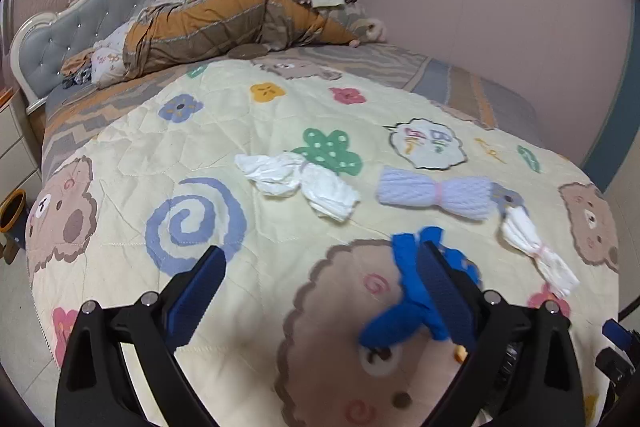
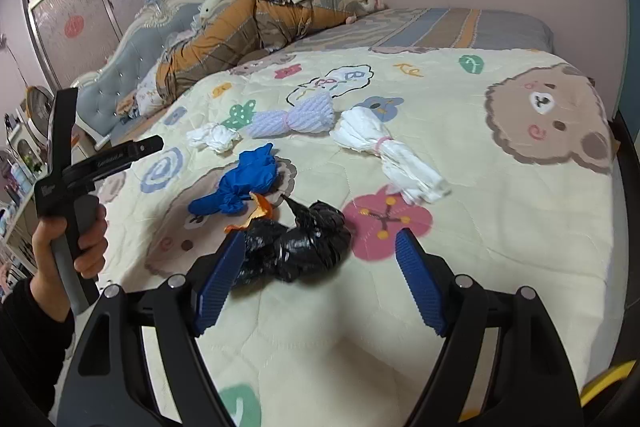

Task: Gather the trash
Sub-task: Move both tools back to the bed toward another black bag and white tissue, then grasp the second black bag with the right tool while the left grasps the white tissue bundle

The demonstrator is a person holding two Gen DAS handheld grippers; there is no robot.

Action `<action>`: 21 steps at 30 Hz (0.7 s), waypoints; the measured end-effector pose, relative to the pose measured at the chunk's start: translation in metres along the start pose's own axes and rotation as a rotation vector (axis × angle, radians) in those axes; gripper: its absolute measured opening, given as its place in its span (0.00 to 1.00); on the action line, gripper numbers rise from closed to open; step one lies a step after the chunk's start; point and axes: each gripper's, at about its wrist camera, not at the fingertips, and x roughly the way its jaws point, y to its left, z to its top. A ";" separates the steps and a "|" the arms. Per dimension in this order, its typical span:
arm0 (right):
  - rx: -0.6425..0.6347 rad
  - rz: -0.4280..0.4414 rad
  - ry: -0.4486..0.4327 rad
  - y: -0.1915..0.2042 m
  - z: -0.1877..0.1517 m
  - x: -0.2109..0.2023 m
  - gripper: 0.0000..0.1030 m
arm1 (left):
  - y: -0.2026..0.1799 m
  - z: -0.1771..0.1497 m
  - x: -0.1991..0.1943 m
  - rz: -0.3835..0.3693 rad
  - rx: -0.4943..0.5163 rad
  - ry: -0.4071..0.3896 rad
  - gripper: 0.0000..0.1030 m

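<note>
A black trash bag [image 2: 298,247], knotted and crumpled, lies on the cartoon quilt [image 2: 500,227] just beside the blue tied bundle [image 2: 244,183], orange scrap [image 2: 262,213] between them. Right gripper [image 2: 320,281] gapes wide around the bag, untouching. Left gripper [image 1: 320,291] gapes empty.

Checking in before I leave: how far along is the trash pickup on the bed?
Nothing looks collected. Both grippers, left gripper and right gripper, are open and empty. The crumpled black plastic bag, blue twisted bundle, orange scrap and tied cloth bundles still lie on the cartoon quilt.
</note>
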 end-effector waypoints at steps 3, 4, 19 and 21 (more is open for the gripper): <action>-0.011 -0.003 0.018 0.005 0.005 0.019 0.72 | 0.010 0.009 0.022 0.013 -0.023 0.019 0.90; -0.014 -0.004 0.025 0.006 0.006 0.024 0.72 | 0.013 0.012 0.031 0.020 -0.031 0.027 0.90; -0.077 -0.047 0.110 0.024 0.007 0.086 0.73 | 0.023 0.054 0.126 0.076 -0.107 0.105 0.88; -0.068 -0.043 0.122 0.024 0.006 0.092 0.73 | 0.023 0.054 0.139 0.078 -0.105 0.132 0.84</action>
